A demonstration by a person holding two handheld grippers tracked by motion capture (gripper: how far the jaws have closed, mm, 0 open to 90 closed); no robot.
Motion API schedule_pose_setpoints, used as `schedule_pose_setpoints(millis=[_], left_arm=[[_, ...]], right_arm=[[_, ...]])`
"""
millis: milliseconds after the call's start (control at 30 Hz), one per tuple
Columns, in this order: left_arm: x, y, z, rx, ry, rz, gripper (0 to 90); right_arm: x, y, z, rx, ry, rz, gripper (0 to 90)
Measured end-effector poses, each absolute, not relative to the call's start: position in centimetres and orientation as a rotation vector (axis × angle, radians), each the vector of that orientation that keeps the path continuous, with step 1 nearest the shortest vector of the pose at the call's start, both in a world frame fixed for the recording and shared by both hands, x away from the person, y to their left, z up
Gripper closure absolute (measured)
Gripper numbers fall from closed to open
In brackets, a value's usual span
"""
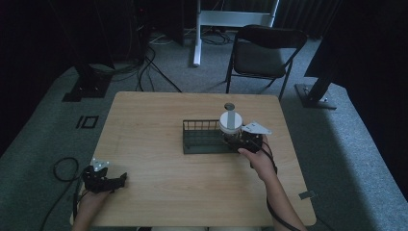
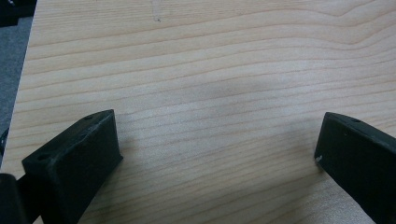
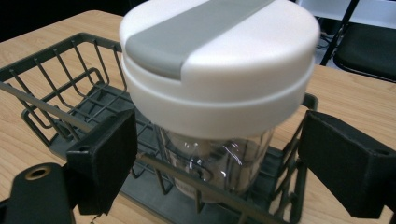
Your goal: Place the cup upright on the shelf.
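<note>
My right gripper (image 3: 217, 154) is released, jaws flanking the clear white-lidded jar (image 3: 217, 79) standing in the dark wire basket (image 3: 56, 88). My left gripper (image 2: 217, 149) is released over the wooden worktop (image 2: 210, 70).

Black folding chair (image 1: 266, 52) at upper centre-right of the high view, behind the wooden table (image 1: 154, 159). White stand frame (image 1: 211, 19) at top centre. Black cables (image 1: 149, 67) on grey carpet, upper left. Dark stand bases at both sides.

one jar (image 3: 219, 84), one wire basket (image 1: 204, 137), two claws
</note>
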State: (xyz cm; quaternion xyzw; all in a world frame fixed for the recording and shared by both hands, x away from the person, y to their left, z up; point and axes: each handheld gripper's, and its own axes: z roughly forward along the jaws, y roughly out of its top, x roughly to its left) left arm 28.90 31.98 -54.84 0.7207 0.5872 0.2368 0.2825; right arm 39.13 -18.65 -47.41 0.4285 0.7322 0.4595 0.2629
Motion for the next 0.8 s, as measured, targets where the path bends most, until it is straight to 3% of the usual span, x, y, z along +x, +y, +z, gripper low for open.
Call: schedule_pose_setpoints(millis=[800], left_arm=[[28.9, 32.0, -54.8, 1.930, 1.573, 0.634, 0.1]], right_arm=[[36.2, -20.7, -48.0, 1.150, 1.948, 1.260, 12.0]])
